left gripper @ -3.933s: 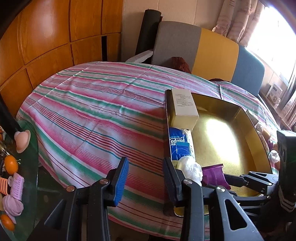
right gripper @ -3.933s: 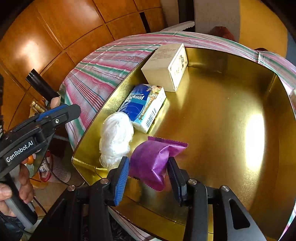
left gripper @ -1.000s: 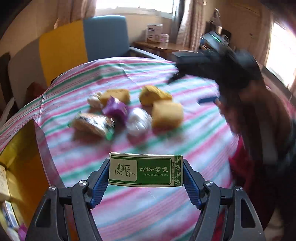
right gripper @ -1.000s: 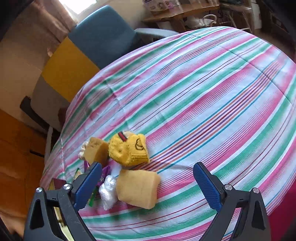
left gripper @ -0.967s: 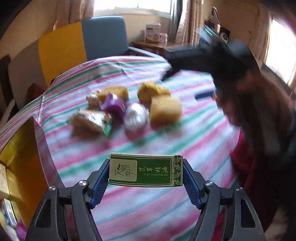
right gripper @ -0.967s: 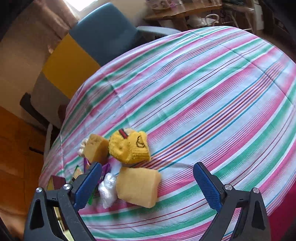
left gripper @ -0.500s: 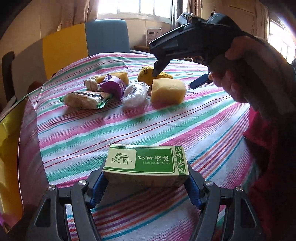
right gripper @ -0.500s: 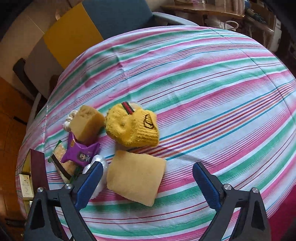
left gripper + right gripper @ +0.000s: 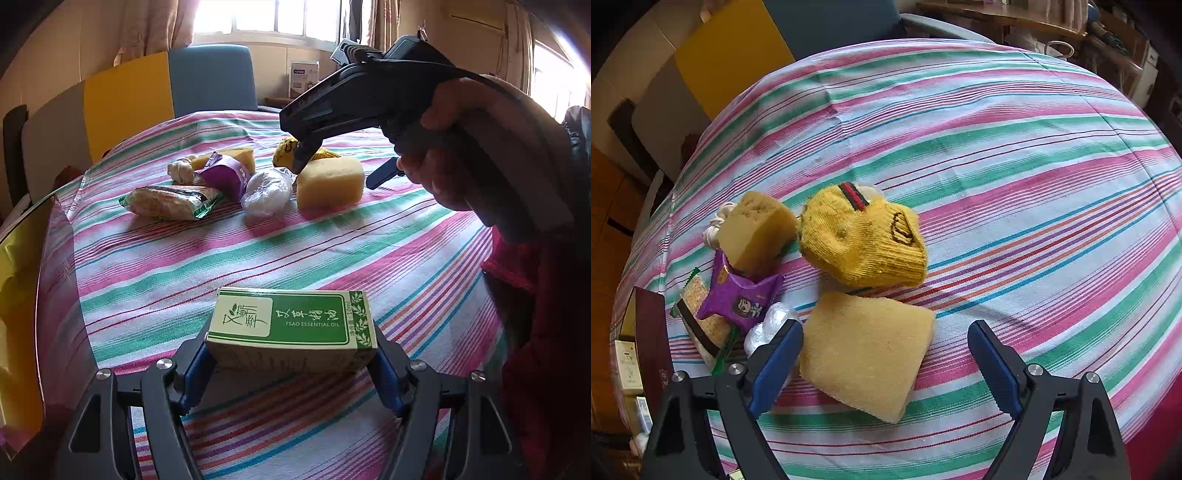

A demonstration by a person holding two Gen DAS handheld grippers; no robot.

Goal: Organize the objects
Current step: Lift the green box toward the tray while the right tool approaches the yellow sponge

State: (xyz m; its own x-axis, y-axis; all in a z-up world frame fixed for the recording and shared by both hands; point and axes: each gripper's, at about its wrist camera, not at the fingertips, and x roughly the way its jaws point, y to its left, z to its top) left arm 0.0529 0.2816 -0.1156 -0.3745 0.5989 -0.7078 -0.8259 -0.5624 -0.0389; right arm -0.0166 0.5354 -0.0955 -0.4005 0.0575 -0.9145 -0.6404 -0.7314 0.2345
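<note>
My left gripper is shut on a green essential oil box, held low over the striped tablecloth. My right gripper is open above a yellow sponge block, which lies between its fingers; it also shows in the left wrist view. Beside the sponge lie a yellow knit sock, a second sponge, a purple snack packet, a clear plastic bag and a cracker packet.
The gold box stands at the left edge of the table; its dark red wall shows in the right wrist view. Chairs in yellow, blue and grey stand behind the table. The table edge runs at right.
My left gripper has lowered the green box toward the cloth. My right gripper has come down closer over the yellow sponge block, still open.
</note>
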